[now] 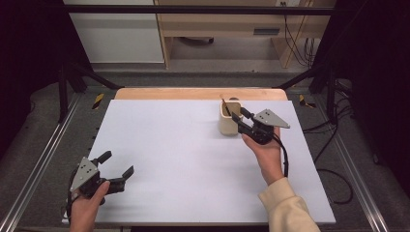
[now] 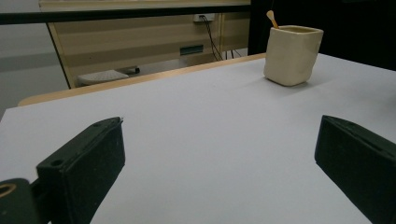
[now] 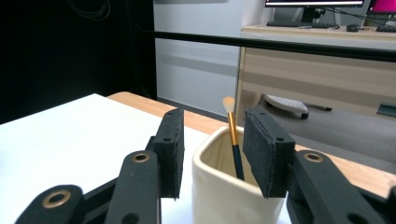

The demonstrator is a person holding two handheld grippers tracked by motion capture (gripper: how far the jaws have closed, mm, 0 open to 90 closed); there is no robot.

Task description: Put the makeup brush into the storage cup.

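Note:
A cream, square-sided cup stands at the back right of the white table top, with a slim brush leaning inside it, bristles up. My right gripper hovers just right of the cup and above its rim. In the right gripper view its jaws stand apart over the cup, with the brush upright between them and touched by neither pad. My left gripper rests open near the front left corner, holding nothing. Far ahead of the left gripper are the cup and the brush tip.
A wooden strip runs along the table's far edge. Black frame bars cross above the back, and metal rails flank both sides. Cables lie on the floor to the right. A wooden cabinet stands behind.

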